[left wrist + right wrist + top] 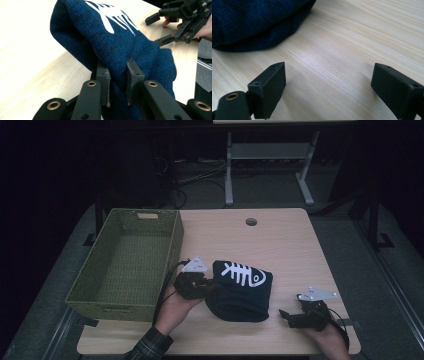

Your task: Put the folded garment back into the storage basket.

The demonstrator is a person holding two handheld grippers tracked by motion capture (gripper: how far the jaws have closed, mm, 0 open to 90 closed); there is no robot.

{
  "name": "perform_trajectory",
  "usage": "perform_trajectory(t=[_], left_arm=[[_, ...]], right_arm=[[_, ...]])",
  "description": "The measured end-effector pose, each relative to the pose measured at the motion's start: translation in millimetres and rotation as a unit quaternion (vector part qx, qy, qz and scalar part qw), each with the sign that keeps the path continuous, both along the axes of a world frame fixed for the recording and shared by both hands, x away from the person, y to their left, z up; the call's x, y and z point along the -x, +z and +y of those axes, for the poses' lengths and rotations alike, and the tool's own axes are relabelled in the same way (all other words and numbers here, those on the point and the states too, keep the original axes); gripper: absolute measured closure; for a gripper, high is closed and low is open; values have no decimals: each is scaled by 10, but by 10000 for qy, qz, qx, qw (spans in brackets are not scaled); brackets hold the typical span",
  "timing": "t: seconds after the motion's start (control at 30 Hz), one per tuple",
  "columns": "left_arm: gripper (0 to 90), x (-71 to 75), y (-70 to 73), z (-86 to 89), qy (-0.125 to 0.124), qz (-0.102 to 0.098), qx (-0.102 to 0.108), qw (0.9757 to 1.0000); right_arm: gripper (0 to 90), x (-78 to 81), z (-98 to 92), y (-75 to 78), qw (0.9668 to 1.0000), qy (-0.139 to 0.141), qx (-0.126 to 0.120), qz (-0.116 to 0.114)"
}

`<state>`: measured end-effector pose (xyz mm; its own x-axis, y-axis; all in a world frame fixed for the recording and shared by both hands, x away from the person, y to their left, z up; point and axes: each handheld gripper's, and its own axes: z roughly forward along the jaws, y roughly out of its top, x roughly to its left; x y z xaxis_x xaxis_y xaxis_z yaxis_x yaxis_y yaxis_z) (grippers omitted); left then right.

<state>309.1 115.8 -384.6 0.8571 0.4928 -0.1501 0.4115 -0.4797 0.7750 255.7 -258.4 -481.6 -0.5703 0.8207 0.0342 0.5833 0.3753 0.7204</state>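
Now left claw (117, 82) is clamping the folded blue sweater (117, 42) edge; right claw (328, 87) is gaping, empty. Lifting evenly, aiming for the basket (107, 302), avoiding unfolding.

Sweater (254, 22) edge-cropped, right gripper view

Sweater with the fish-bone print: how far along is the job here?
Done: the sweater looks folded into a compact bundle on the table. In hand: the left tool is shut on a fold at the bundle's edge, and that edge looks raised off the wood. The right tool rests open on the table beside it. Left, probably: getting the bundle into the green basket, which holds nothing yet.
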Motion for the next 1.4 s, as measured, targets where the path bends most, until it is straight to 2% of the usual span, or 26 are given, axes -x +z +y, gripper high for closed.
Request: perform_trajectory(t=[0.3,0.63,0.77,0.97,1.1,1.4], left_arm=[[759,-23,157,82,-152,-101,168,9997],[759,-50,389,217,-178,-239,306,9991],[759,-72,472,287,-193,-268,292,9990],[760,-98,579,405,-151,-317,368,9987],[759,-119,690,554,-73,-364,438,9984],[759,-127,844,821,45,-460,442,9980]], right_arm=[[122,-2,-2,-2,10000,0,13,-17],[122,-3,-3,-1,10000,-28,14,-21],[122,-3,-3,-1,10000,-31,13,-21],[122,-3,-3,-2,10000,-33,6,-10],[122,-3,-3,-1,10000,-37,9,-16],[122,-5,-5,-2,10000,-42,15,-26]])
